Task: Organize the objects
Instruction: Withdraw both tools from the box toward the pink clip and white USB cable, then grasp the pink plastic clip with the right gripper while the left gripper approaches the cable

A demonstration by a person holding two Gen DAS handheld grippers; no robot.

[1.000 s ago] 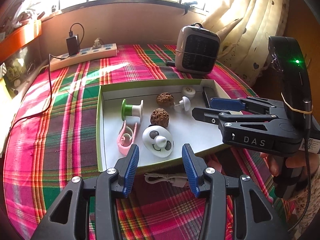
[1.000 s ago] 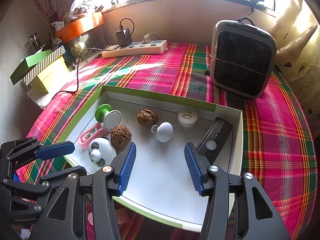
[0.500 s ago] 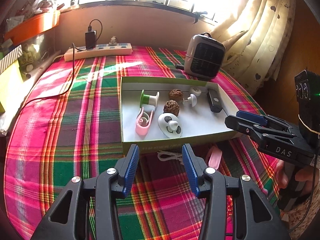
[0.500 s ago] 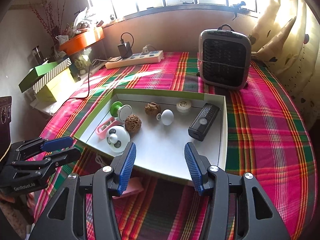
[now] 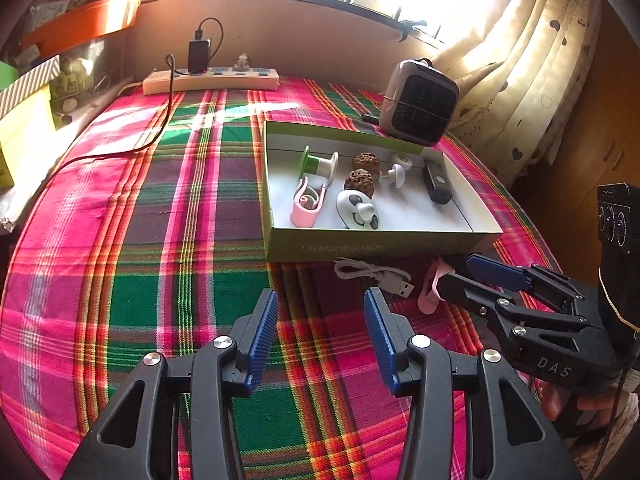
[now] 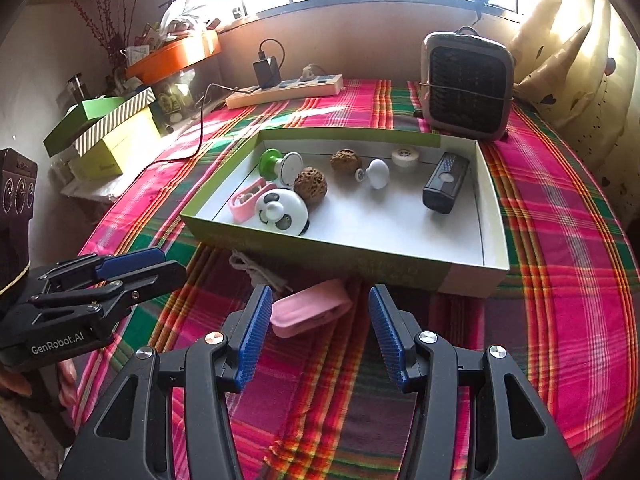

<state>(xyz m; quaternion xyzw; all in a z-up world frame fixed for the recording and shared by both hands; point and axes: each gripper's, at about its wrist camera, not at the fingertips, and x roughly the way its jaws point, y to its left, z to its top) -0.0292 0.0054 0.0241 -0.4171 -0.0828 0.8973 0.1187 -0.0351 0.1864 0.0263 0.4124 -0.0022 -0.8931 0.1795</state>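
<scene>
— Both of my grippers have pulled back from the box (image 6: pixel 472 276) since a second ago; it sat right under the fingers then and now lies well ahead.

— Holding anything?

— No. My left gripper (image 5: pixel 320 336) and right gripper (image 6: pixel 316 332) are both spread apart and empty. A pink clip (image 6: pixel 310 310) lies on the plaid tablecloth (image 5: pixel 140 240) just before the box, beside a white USB cable (image 5: pixel 372 274). Inside the box are a panda toy (image 6: pixel 282 210), two walnuts, a black remote (image 6: pixel 445 182) and other small things.

— And around that?

— A small heater (image 6: pixel 468 84) stands behind the box, a power strip (image 5: pixel 210 80) lies by the wall, under a bright window, and curtains (image 5: pixel 532 68) hang to the right.
</scene>
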